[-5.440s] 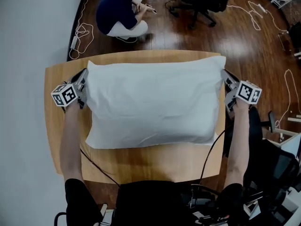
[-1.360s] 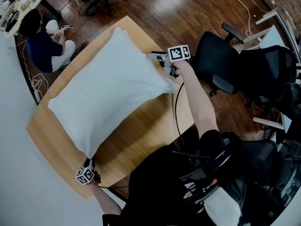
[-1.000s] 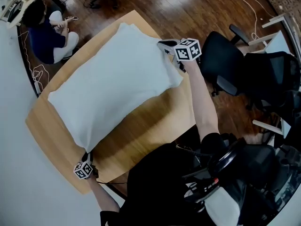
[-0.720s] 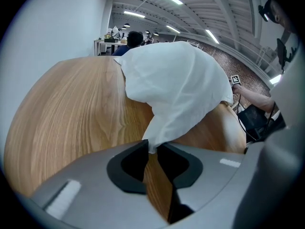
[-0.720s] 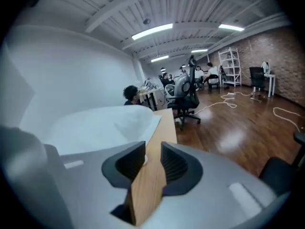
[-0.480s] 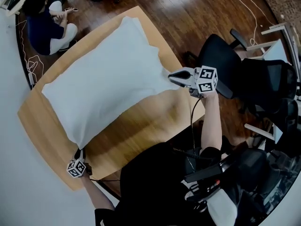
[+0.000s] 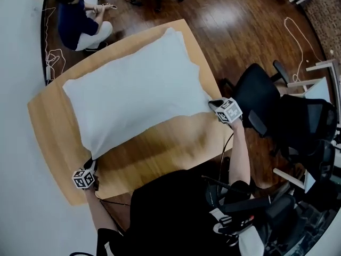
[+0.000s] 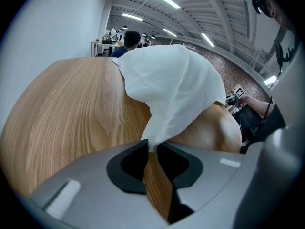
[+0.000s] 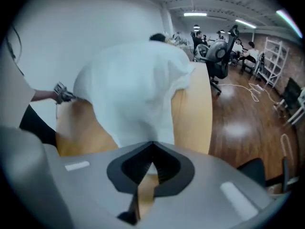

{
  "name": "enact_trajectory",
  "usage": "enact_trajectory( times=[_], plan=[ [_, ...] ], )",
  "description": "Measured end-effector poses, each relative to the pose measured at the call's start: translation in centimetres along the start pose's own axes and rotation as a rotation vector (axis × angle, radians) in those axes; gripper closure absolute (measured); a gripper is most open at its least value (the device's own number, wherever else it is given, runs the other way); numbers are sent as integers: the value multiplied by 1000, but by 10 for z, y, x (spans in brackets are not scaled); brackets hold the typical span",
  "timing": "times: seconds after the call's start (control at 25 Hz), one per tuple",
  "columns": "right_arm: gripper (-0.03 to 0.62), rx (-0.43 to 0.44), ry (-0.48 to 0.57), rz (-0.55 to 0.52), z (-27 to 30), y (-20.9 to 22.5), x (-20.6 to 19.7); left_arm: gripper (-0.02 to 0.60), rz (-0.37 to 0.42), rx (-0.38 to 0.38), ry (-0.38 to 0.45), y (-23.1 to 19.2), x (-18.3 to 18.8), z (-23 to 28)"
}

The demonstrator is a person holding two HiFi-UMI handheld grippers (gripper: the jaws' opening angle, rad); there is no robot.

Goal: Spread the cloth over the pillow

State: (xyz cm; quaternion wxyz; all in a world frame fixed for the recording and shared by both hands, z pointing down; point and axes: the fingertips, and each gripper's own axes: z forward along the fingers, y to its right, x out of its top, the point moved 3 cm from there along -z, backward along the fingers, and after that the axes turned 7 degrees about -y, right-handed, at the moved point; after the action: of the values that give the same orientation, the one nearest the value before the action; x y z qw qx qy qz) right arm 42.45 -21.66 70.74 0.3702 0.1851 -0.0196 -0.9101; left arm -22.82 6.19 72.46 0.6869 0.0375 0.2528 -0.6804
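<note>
Jaws — left gripper (image 7: 91,164), right gripper (image 7: 212,104) — pinch cloth (image 7: 133,89) corners

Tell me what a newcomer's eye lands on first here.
A big white cloth lies diagonally across the wooden table, covering most of it. At its near corners, the left hand-held gripper and the right hand-held gripper each pinch an end. Beyond the table's far edge a person crouches on the dark floor.
</note>
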Motion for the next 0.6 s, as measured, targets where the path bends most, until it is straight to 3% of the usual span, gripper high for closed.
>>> enact_trajectory(
  times=[0.08,0.2,0.28,0.36,0.44,0.48,0.56,0.6],
  plan=[
    [591,-112,-52,25,5,11,-17,515,-24,-17,38,-2,-3,-8],
    [591,-267,-9,111,-36,10,-29,508,-99,-30,144,-14,-11,-29],
    [591,-307,64,162,-67,-10,-35,508,-192,-46,267,-26,-17,-49],
    [591,-293,189,222,-94,-41,-40,508,-317,-92,457,-35,-19,-80],
    [591,-245,336,276,-119,-79,-42,508,-440,-210,696,-36,-19,-113],
    [591,-217,410,294,-131,-100,-40,508,-481,-313,822,-33,-17,-127],
    [591,-162,526,295,-152,-148,-33,517,-490,-541,1023,-20,0,-146],
    [591,-141,556,280,-159,-173,-31,554,-477,-631,1072,-15,13,-148]
  ],
)
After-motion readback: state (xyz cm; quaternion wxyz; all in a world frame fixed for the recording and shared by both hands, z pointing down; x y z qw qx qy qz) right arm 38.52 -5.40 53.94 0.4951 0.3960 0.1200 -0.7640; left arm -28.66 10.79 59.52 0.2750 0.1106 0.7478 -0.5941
